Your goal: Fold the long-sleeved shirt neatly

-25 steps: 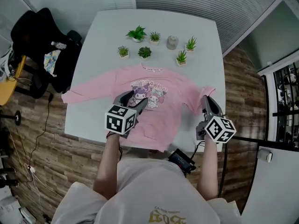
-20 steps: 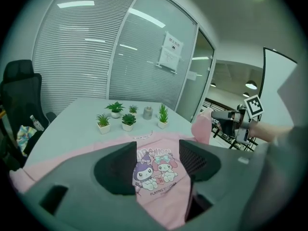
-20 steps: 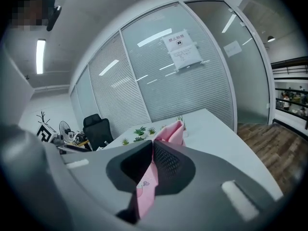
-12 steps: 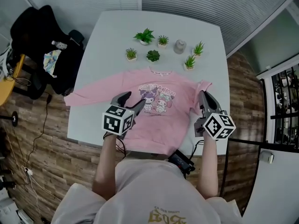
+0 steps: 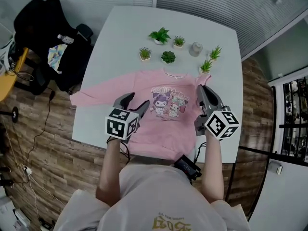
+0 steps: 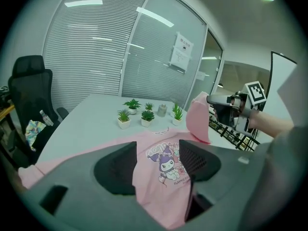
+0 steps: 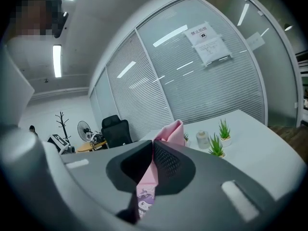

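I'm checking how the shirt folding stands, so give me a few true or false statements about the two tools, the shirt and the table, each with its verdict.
1. The right tool is shut on a sleeve of the pink shirt. True.
2. The left tool grips the shirt's hem. False: its jaws stand apart above the shirt and hold nothing.
3. The other sleeve is already folded over the chest. False: it lies stretched out flat toward the edge of the table.
4. Six potted plants stand beyond the collar. True.
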A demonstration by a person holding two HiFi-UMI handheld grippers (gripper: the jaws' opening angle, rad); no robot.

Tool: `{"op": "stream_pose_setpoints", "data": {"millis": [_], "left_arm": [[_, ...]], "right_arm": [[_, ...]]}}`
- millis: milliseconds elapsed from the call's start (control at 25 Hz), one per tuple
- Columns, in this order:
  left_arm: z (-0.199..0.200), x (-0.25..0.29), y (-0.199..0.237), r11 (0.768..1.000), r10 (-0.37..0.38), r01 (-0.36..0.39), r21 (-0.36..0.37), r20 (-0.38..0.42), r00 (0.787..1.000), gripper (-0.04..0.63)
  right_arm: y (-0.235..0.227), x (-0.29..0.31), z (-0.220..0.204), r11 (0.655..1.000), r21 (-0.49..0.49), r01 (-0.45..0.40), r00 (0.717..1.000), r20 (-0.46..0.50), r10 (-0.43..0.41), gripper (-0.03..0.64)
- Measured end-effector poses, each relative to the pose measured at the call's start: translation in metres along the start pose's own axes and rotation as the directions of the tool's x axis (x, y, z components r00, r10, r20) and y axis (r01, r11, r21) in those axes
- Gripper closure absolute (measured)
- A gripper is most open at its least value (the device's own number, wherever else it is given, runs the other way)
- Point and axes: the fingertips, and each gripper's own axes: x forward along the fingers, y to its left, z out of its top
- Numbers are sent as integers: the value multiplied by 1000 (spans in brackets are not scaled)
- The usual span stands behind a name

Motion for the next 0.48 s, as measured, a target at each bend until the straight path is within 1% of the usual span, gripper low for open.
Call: {"op": "stream_pose_setpoints", "data": {"millis": [240, 360, 480], "left_arm": [[-11, -2, 16, 999, 24, -24, -26, -15, 1000, 313], [-19, -1, 25, 998, 36, -37, -42, -28, 999, 313], [-28, 1, 29, 998, 36, -38, -52, -43, 998, 313]], "right_arm": [[40, 48, -20, 994, -40, -105, 993, -59, 102, 597], [52, 74, -47, 990, -44, -137, 985, -107, 132, 597], [60, 96, -74, 989, -28, -147, 978, -153, 141, 597]]}}
